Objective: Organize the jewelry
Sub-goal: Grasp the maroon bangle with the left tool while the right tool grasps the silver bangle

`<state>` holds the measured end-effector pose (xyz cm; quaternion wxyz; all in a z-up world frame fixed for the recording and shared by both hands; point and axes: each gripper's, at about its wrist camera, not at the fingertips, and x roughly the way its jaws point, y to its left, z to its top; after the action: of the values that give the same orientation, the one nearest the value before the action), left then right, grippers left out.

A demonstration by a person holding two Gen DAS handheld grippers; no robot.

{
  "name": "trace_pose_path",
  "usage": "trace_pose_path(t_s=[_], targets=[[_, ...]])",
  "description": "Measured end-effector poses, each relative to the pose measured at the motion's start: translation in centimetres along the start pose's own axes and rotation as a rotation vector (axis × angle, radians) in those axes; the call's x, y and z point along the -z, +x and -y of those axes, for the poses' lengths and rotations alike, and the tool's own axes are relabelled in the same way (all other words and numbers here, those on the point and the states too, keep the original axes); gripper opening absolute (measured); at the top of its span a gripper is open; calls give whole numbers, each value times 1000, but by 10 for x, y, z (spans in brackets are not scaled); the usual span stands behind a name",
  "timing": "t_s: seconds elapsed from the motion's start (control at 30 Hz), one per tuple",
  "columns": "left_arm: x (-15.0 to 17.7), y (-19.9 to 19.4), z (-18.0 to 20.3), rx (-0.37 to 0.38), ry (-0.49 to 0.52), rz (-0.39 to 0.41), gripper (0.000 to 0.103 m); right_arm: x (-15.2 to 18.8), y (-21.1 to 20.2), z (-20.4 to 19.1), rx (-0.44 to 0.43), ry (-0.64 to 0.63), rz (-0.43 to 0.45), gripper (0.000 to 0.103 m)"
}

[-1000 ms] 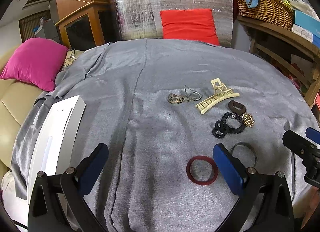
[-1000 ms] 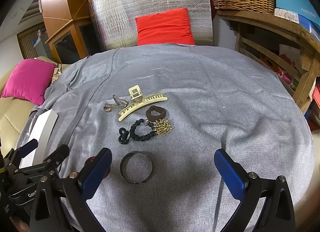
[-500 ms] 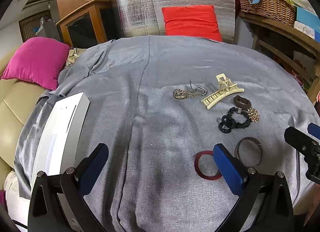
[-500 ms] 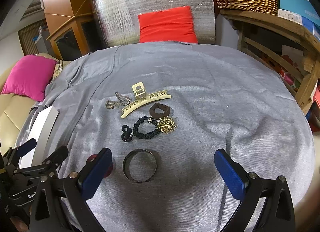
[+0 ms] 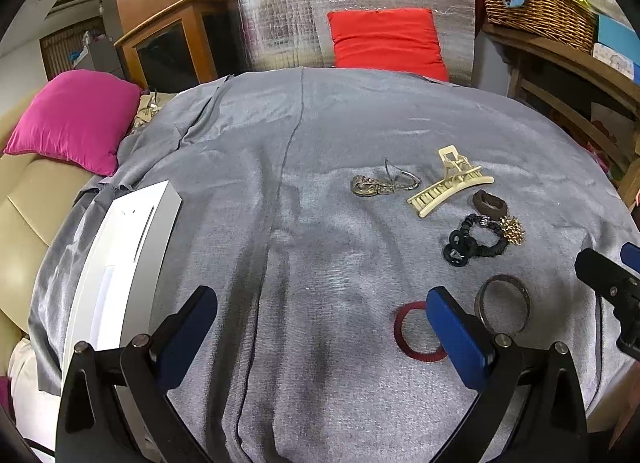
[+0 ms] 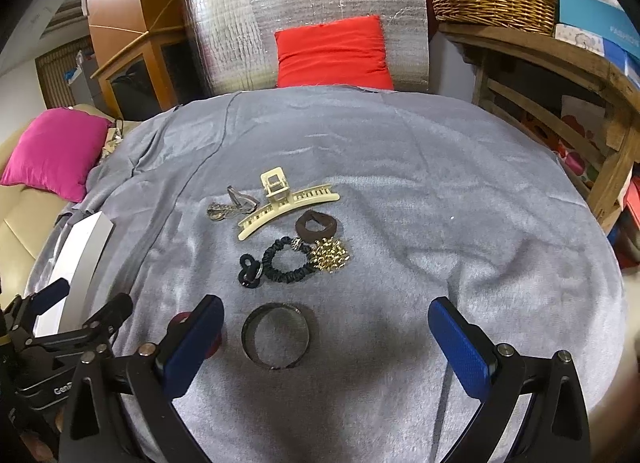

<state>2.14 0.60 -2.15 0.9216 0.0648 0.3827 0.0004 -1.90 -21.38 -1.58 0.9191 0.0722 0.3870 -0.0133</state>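
Observation:
Jewelry lies on a grey cloth [image 5: 320, 135]. A cream hair claw [image 5: 448, 183], a chain necklace [image 5: 380, 185], a brown hair tie [image 5: 490, 201], a black scrunchie with a gold charm [image 5: 480, 239], a dark bangle [image 5: 502, 303] and a red bangle [image 5: 412, 333] sit at the right. My left gripper [image 5: 320, 327] is open and empty, its right finger overlapping the red bangle. My right gripper [image 6: 326, 337] is open and empty above the dark bangle [image 6: 276, 335]. The hair claw [image 6: 284, 207] and scrunchie [image 6: 288, 263] lie beyond it.
A white flat box [image 5: 120, 247] lies at the cloth's left edge. A pink cushion [image 5: 76, 115] sits on a beige sofa at left. A red cushion [image 5: 384, 39] leans on silver foil behind. A wooden shelf with a wicker basket [image 5: 536, 7] stands at right.
Both grippers have drawn back slightly toward the near edge and the left view has shifted left. The jewelry has not moved. Both grippers stay open.

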Motion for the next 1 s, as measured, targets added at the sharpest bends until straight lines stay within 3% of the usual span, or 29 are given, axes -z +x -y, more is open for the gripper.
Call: trace_pose_path(t_s=[0.3, 0.5, 0.53, 0.63, 0.77, 0.87, 1.0], targets=[[-8, 21, -16, -17, -30, -40, 103, -22, 24, 1, 22, -14, -3, 103], [-9, 38, -34, 47, -66, -105, 103, -37, 44, 22, -80, 34, -54, 103], [-9, 39, -36, 58, -67, -113, 103, -37, 48, 29, -105, 50, -72, 101], [-5, 43, -40, 92, -62, -135, 103, -34, 59, 48, -186, 113, -132, 77], [1, 44, -41, 99, -30, -139, 103, -27, 70, 62, -266, 177, -200, 56], [5, 41, -33, 121, 19, -134, 103, -17, 74, 49, -348, 155, -269, 54], [11, 37, -17, 134, 91, -123, 95, -4, 75, 20, -329, 43, -300, 54]])
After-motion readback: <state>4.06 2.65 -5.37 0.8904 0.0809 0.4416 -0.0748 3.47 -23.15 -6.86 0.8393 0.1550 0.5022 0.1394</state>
